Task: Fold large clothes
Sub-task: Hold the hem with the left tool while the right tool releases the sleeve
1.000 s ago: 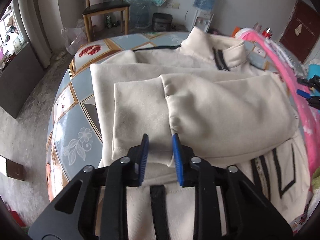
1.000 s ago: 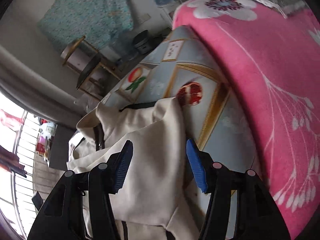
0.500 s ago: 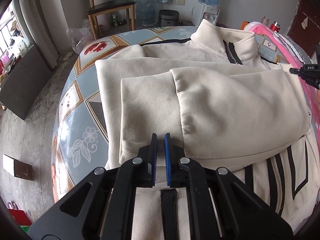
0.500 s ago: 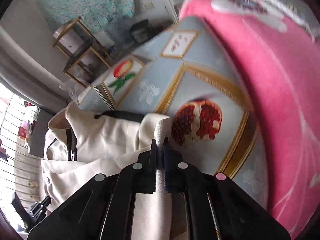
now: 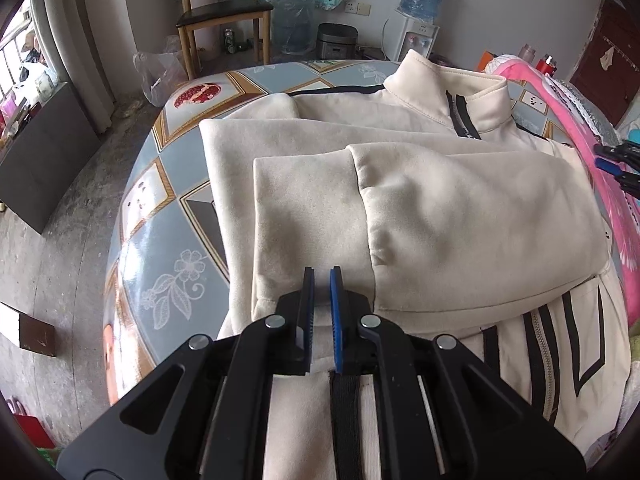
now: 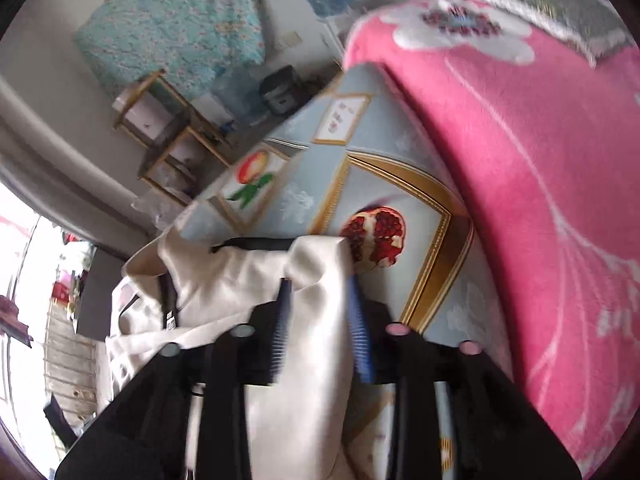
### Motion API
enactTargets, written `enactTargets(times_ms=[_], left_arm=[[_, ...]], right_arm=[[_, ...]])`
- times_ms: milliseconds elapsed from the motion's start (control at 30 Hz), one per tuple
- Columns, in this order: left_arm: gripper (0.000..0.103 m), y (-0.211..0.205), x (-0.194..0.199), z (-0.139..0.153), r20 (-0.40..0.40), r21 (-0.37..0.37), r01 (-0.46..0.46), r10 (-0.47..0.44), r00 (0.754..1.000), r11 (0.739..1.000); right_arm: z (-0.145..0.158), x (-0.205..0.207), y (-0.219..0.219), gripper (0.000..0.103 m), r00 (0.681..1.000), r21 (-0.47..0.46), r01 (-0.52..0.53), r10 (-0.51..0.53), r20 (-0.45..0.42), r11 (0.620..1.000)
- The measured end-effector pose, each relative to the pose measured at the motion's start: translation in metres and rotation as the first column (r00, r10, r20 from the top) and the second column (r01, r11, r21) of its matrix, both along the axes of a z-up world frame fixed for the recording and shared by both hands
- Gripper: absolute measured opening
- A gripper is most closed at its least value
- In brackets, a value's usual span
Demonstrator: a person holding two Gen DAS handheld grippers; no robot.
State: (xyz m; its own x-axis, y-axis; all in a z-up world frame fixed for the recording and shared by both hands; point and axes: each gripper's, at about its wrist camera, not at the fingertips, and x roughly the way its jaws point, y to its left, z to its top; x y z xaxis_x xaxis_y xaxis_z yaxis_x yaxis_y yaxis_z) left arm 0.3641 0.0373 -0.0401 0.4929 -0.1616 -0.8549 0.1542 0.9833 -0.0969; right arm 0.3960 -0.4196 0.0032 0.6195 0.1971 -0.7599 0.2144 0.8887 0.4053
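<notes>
Since a second ago both grippers have clamped down, and the right gripper [image 6: 320, 320] is now opening again with a fold of the jacket [image 5: 440, 216] between its fingers, its pads no longer pinching the cloth as they did half a second back; that view is blurred. The left gripper [image 5: 322, 308] is clenched, its fingers nearly together over the near hem of the folded sleeve [image 5: 304, 216]; whether it actually pinches cloth I cannot tell. The cream jacket lies across the table [image 5: 160, 208], collar [image 5: 452, 84] toward the far edge, both sleeves already laid over the chest, so the sleeve step looks done and the step in hand seems to be tidying the right shoulder edge. Next, I judge, each gripper needs a firm hold on the near hem to carry the bottom up toward the collar, keeping the layers from sliding. Along the table's right edge a pink blanket [image 6: 540, 200] crowds the jacket and could snag the right gripper. Beyond the far edge stand a chair [image 5: 224, 12], a rice cooker [image 5: 338, 40] and a water dispenser [image 5: 420, 4], well apart.
</notes>
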Motion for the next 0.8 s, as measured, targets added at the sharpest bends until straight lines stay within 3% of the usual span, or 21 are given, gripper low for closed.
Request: enactTargets(times_ms=[167, 300, 433, 500, 633, 800], left_arm=[[0.008, 0.002, -0.016, 0.010, 0.019, -0.003, 0.014, -0.014, 1.000, 1.000], [0.008, -0.005, -0.018, 0.010, 0.014, 0.006, 0.000, 0.000, 1.000, 1.000], [0.008, -0.010, -0.003, -0.001, -0.041, 0.015, -0.029, 0.029, 0.999, 0.999], [0.007, -0.009, 0.001, -0.004, -0.044, 0.017, -0.036, 0.037, 0.998, 0.999], [0.007, -0.007, -0.002, -0.006, -0.033, 0.021, -0.012, 0.013, 0.999, 1.000], [0.006, 0.003, -0.008, -0.009, -0.010, -0.006, 0.012, -0.013, 1.000, 1.000]], right_arm=[[0.030, -0.030, 0.062, 0.046, 0.980, -0.124, -0.199, 0.200, -0.002, 0.972], [0.037, -0.024, 0.125, 0.046, 0.940, -0.129, -0.340, 0.340, -0.026, 0.931], [0.024, 0.011, 0.197, 0.046, 0.891, -0.183, -0.453, 0.439, -0.111, 0.873], [0.015, 0.030, 0.219, 0.046, 0.882, -0.210, -0.468, 0.441, -0.164, 0.858], [-0.007, 0.061, 0.247, 0.046, 0.854, -0.245, -0.510, 0.451, -0.261, 0.825], [-0.036, 0.078, 0.274, 0.046, 0.773, -0.292, -0.622, 0.510, -0.377, 0.726]])
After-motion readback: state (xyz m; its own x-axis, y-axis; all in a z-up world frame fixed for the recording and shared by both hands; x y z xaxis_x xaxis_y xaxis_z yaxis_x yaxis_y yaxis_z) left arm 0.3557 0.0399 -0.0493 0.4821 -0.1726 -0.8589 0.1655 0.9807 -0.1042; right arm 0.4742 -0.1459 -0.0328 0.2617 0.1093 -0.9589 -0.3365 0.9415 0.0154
